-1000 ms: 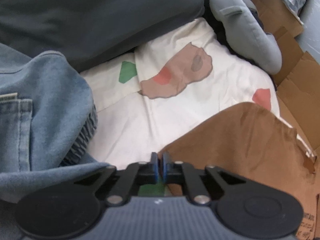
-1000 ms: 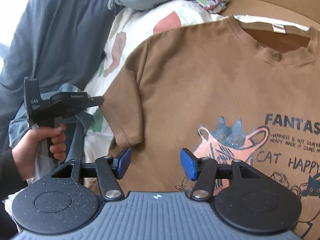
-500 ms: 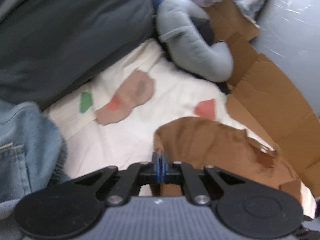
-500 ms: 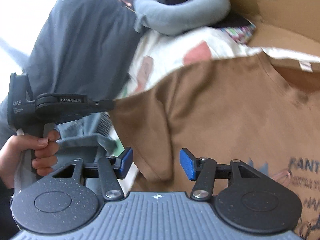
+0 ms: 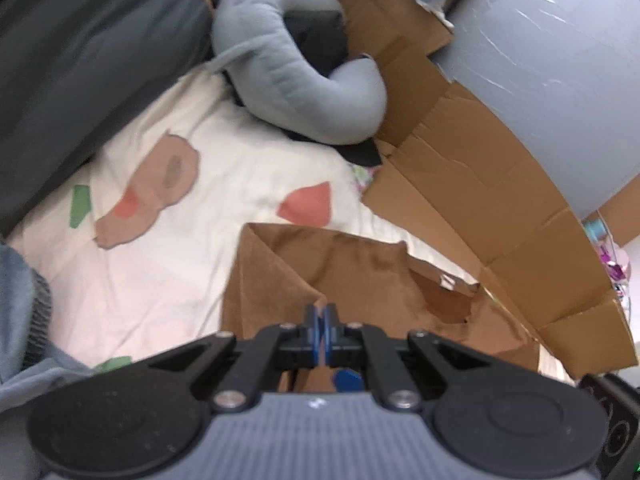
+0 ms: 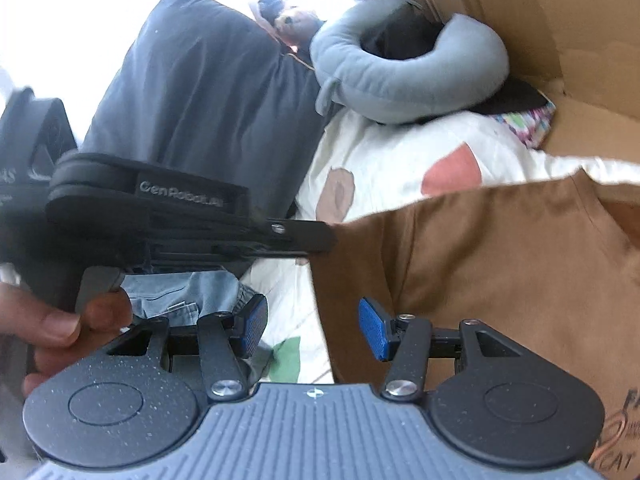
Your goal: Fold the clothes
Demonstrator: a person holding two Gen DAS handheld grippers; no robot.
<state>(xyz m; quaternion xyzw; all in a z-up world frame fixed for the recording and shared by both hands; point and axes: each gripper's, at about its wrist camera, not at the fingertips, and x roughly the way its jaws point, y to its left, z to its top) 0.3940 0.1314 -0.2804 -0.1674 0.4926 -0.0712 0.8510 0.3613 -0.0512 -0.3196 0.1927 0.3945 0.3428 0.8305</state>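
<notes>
Step in hand: sleeve-side fold of brown cotton T-shirt (image 6: 500,264) lying on cream patterned bedsheet (image 5: 168,272).
Left tool (image 5: 320,318) clenched on lifted shirt edge.
Right tool (image 6: 312,326) released, empty.
Next: carry pinched edge across shirt body, lay flat.

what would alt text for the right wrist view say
The left gripper, held in a hand, pinches the sleeve edge of a brown t-shirt above a cream patterned sheet. The right gripper is open in the foreground. Behind lie a grey neck pillow and cardboard.
</notes>
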